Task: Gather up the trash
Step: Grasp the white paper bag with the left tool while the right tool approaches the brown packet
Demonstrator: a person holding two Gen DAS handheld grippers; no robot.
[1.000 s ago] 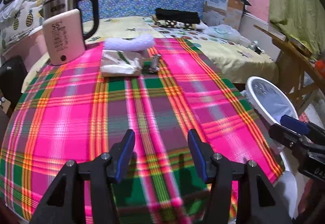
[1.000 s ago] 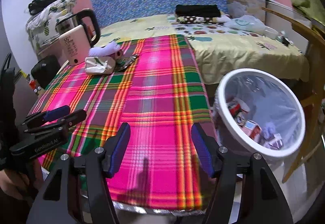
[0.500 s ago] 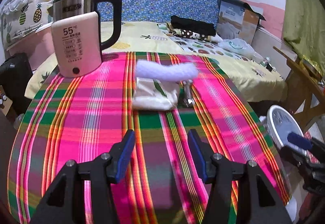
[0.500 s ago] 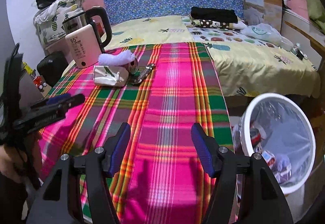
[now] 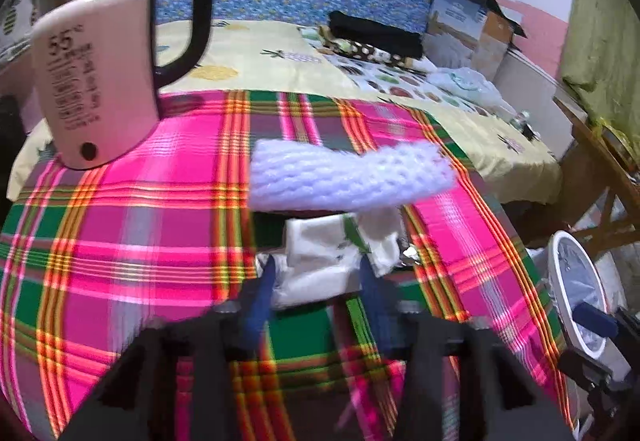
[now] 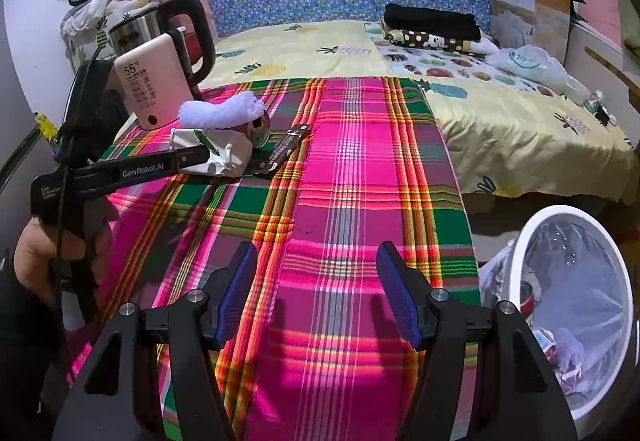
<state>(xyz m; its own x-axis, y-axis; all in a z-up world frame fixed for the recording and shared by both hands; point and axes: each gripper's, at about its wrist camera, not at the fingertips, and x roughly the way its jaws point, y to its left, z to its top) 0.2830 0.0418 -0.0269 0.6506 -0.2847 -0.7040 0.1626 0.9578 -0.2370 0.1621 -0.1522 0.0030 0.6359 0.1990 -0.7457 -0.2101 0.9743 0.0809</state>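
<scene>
Crumpled white paper wrapper [image 5: 324, 261], printed with a green leaf mark, lay on the plaid-clothed surface [image 5: 120, 225] toward its far end, between the two blue pads of the left hand-held gripper [image 5: 316, 277]; the jaws were closing on it, the pads at its two sides, though the blur left it unclear whether they pressed it. White foam net sleeve [image 5: 348, 177] rested across the top of the wrapper, just behind it. Round metal can end [image 6: 259, 129] sat beside the wrapper under the sleeve, and a dark snack-bar wrapper [image 6: 286, 149] lay just to its right on the cloth. Pink electric kettle [image 6: 154, 89] with black handle stood at the far left corner of the surface, close behind the pile. Right hand-held gripper [image 6: 316, 297] hovered above bare plaid cloth near the front edge, jaws parted and holding nothing. White-rimmed bin [image 6: 520, 261] with a clear liner stood off the right edge of the surface, several pieces of packaging lying inside. A person's hand [image 6: 52, 253] gripped the handle of the left tool at the left margin. Bed [image 6: 500, 129] with yellow fruit-print sheet lay beyond the surface.
</scene>
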